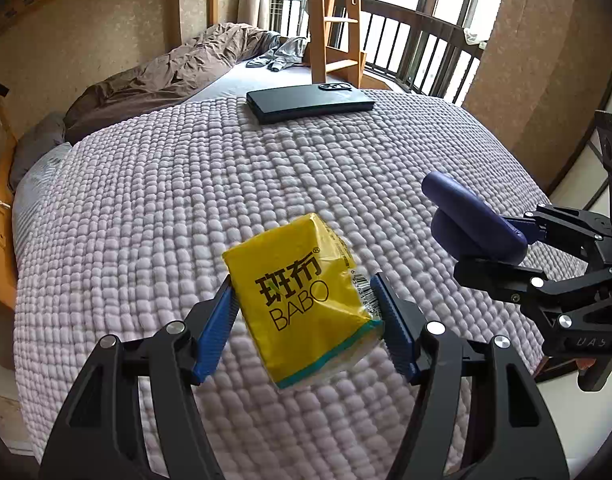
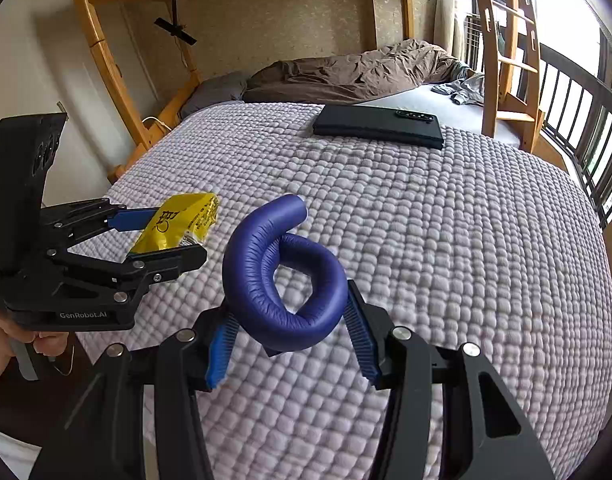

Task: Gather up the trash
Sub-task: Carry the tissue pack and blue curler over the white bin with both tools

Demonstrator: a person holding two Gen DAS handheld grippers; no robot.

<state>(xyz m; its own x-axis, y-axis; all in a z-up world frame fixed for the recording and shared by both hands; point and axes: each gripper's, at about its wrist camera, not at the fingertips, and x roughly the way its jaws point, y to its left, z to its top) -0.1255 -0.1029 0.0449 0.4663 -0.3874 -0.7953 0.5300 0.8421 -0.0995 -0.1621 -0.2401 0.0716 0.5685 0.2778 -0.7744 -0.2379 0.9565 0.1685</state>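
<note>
My left gripper is shut on a yellow BABO tissue pack and holds it above the lilac quilted blanket. My right gripper is shut on a coiled purple-blue foam tube, also held above the blanket. In the left wrist view the right gripper with the tube is at the right. In the right wrist view the left gripper with the yellow pack is at the left.
A dark phone lies flat at the blanket's far edge; it also shows in the right wrist view. A brown duvet and grey clothes lie beyond. A wooden bunk ladder and a black railing stand at the back right.
</note>
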